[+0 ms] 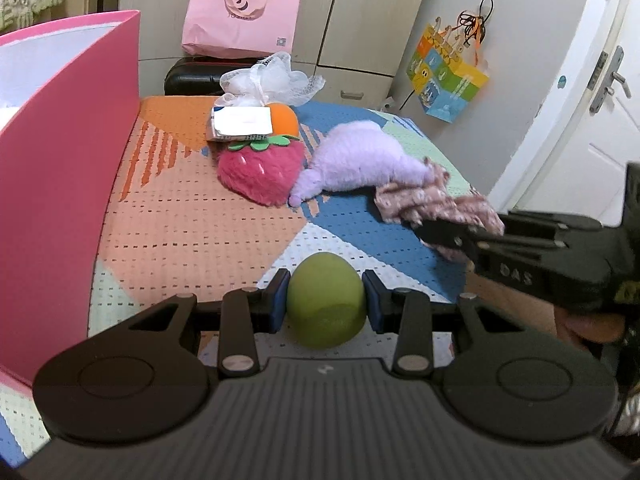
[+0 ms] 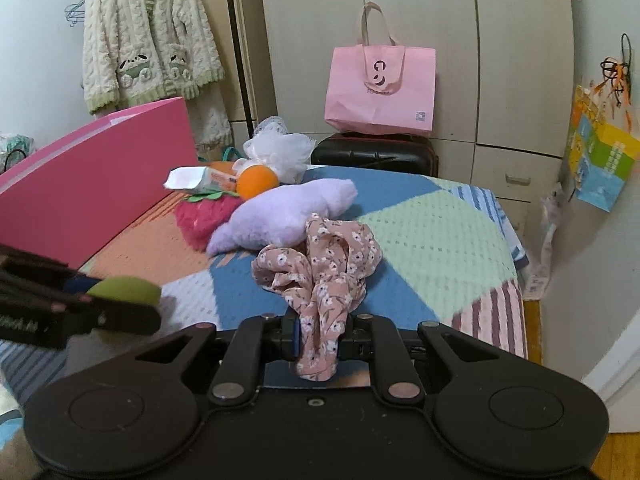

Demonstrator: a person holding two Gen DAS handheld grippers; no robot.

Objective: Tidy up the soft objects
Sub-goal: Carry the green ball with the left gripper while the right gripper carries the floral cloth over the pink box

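Nearest the left wrist camera, the left gripper is clamping a soft green egg-shaped foam ball between its blue pads, squeezing it at the widest part so it is not slipping out. Ball is sitting just above the near edge of the bed, which is covered by a patchwork knitted blanket in orange, blue, pale green and white.

Right gripper is pinching a crumpled pink floral fabric piece by one hanging fold; jaws are nearly together, with only thin cloth between them. Most of the cloth is resting bunched on the blue patch near the middle of the bed, so the grip looks like the start of a lift rather than a carry.

Remaining soft items are lying clustered toward the far left part of the bed: a fluffy pink strawberry plush, a lilac plush toy touching it, an orange ball, a white tissue pack and a white mesh bath sponge.

Pink open box is standing along the left edge of the bed, probably the intended destination. Judgement: both hands are loaded at once, likely to drop two items per trip.
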